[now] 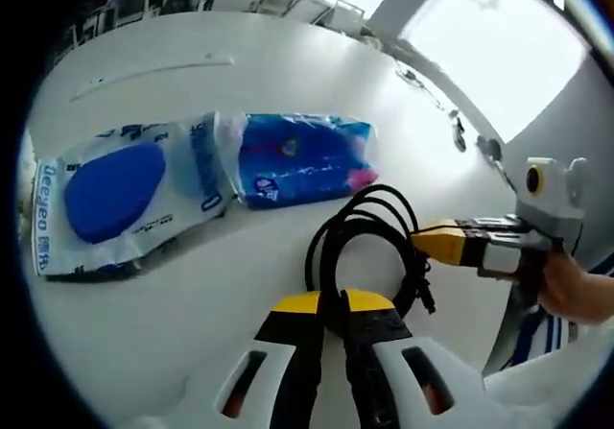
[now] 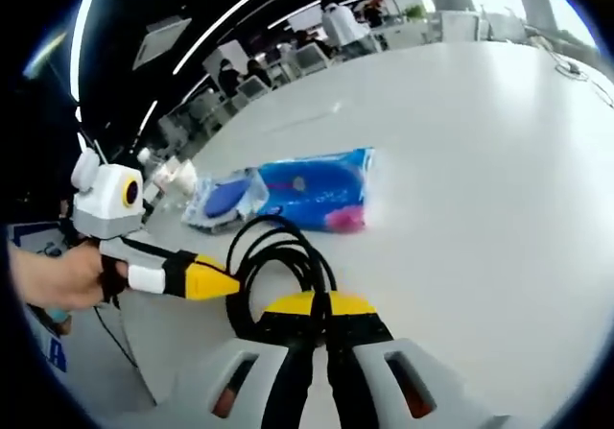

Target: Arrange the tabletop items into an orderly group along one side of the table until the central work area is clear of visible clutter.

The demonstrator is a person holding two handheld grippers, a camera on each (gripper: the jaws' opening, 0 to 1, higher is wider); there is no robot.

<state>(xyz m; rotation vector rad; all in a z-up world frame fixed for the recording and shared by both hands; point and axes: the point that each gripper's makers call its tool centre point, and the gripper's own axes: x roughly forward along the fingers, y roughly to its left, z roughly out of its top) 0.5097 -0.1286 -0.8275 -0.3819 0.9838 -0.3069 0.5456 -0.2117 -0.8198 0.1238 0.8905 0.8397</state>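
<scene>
A coiled black cable lies on the white table, just in front of my left gripper, whose yellow-tipped jaws are shut on the coil's near side. My right gripper comes in from the right, its jaws pressed together on the coil's far side. In the right gripper view the same cable loops up from my right gripper, and the left gripper meets it from the left. Beyond the coil lie a blue tissue pack and a pale pack with a blue oval, side by side.
A hand holds the right gripper's handle. Small dark items sit near the table's far edge. White containers stand past the packs, with chairs and people behind. Bare tabletop stretches to the right.
</scene>
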